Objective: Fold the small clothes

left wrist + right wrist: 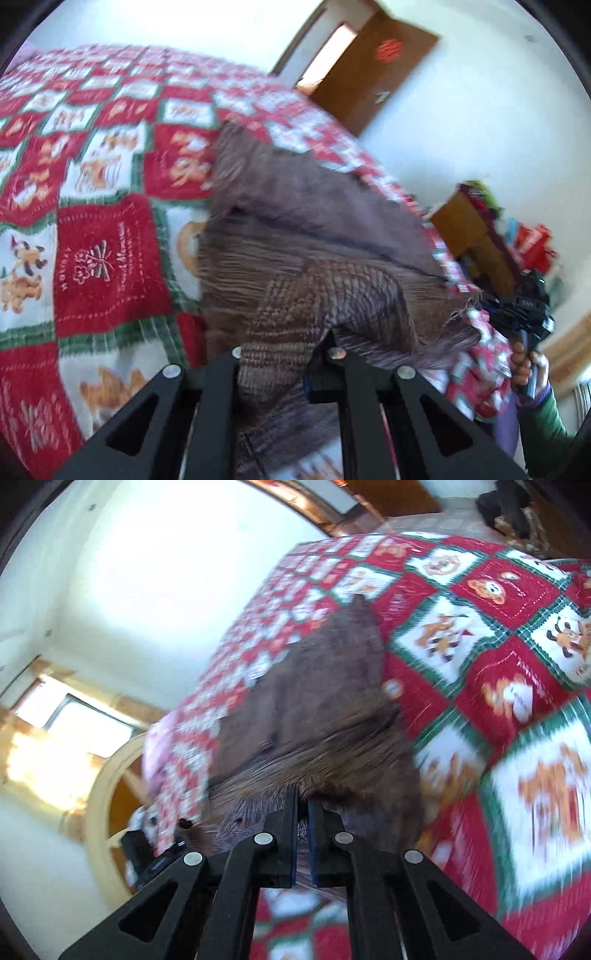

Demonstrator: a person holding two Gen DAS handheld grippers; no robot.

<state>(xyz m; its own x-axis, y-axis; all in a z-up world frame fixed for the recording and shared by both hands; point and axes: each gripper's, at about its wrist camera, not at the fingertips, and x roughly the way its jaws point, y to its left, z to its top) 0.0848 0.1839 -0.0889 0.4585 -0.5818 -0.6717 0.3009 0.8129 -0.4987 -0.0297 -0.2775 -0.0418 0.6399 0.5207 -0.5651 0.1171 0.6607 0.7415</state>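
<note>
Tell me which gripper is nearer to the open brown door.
Right. The right gripper, shut on the brown knitted garment, sits at the bed edge on the side of the brown door. The left gripper, also shut on the garment, is further from it, over the quilt.

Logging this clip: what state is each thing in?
Brown garment: lifted at the near edge, the rest draped on the bed.
Left tool: shut on the garment.
Right tool: shut on the garment.
Quilt: spread over the bed.
Door: open.
</note>
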